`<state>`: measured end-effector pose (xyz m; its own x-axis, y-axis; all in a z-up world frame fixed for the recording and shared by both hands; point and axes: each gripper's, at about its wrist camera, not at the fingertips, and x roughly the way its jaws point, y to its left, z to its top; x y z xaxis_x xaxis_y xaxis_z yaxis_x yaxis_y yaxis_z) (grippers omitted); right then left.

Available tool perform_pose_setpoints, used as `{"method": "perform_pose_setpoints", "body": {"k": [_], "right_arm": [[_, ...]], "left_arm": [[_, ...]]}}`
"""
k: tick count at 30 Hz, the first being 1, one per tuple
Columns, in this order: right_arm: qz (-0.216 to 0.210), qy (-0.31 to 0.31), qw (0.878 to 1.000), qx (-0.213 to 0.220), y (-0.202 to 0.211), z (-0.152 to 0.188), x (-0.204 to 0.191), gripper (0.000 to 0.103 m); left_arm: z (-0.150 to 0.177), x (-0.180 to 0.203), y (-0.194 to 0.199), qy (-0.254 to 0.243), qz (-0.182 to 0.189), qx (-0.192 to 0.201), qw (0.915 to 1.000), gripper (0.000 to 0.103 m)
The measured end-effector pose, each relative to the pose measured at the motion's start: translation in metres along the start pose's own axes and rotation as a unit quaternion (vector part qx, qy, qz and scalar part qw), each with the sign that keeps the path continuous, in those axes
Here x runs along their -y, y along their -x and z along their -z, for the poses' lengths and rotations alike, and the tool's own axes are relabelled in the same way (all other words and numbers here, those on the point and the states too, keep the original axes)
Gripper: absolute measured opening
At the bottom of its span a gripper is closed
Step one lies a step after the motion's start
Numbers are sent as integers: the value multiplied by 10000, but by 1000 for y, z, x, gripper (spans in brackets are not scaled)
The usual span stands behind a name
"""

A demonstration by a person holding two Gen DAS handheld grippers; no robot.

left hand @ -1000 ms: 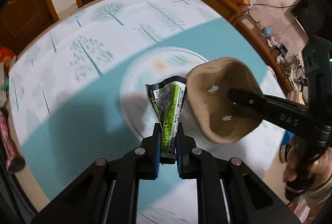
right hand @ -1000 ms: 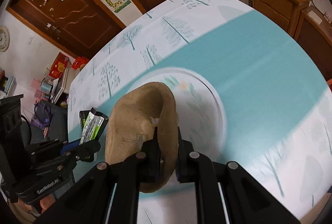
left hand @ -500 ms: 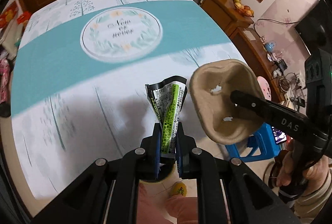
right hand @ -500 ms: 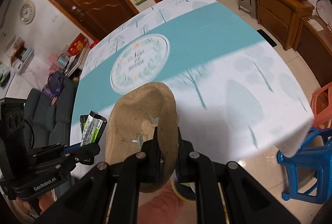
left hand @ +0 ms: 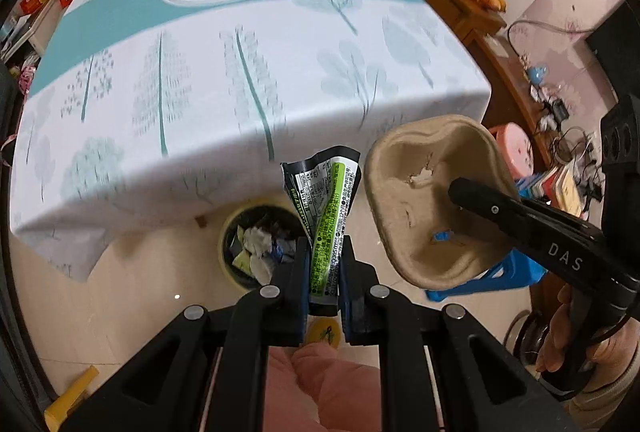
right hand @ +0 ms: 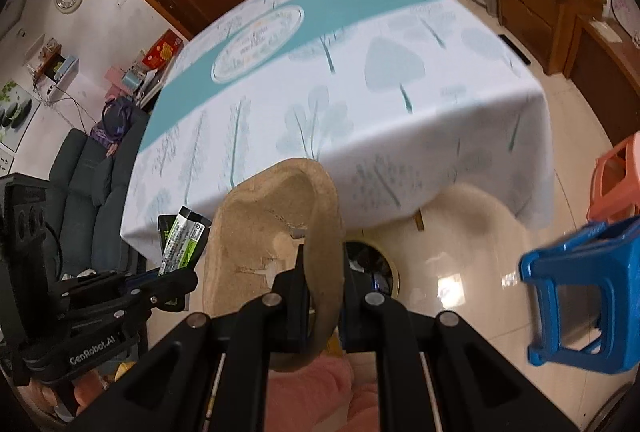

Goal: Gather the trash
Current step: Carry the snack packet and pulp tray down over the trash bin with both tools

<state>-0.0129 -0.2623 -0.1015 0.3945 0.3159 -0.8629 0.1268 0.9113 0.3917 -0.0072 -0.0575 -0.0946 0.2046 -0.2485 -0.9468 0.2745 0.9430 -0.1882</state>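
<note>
Trash in both hands right now: the left hand-held gripper (left hand: 325, 272) is clamped down on a crumpled black-and-green wrapper (left hand: 326, 208), jaws nearly together with only the thin foil between them, and the wrapper stands up out of the fingers, long axis running along the way the tool points. Just beside it, the right hand-held gripper (right hand: 325, 296) is pinched on the rim of a brown pulp cup tray (right hand: 272, 244), the tray edge squeezed between the pads and its hollow side facing over toward the left tool. And there's the target: a round waste bin (left hand: 234, 272) sits on the tiled floor (left hand: 120, 296), beside the hanging edge of the tree-print tablecloth (left hand: 248, 84) that covers the surface. In the left wrist view the bin lies below and a little to the left of the wrapper, its open mouth already showing crumpled paper and scraps inside. In the right wrist view the bin (right hand: 388, 264) peeks out just behind the tray, mostly hidden by it. Both tools point steeply down toward the floor. My read: the left one looks the better lined up, the bin mouth almost under its fingertips, while the tray, being wide, may need more care to clear the rim. Neither piece is over the opening for certain; a small shift toward the bin looks called for before letting go.
</note>
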Motion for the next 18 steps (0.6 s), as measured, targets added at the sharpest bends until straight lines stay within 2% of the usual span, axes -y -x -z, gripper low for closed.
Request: {"method": "perform_pose_setpoints", "body": {"k": [10,18], "right_arm": [[248,-61,9988,-411,-55,52,8,10],[574,-242,9965,-566,-120,80,26,10]], "left_arm": [[35,-19,-51,109,-182,-152,9997,10],[63,-47,-131,102,-237,-324,9991,10]]}}
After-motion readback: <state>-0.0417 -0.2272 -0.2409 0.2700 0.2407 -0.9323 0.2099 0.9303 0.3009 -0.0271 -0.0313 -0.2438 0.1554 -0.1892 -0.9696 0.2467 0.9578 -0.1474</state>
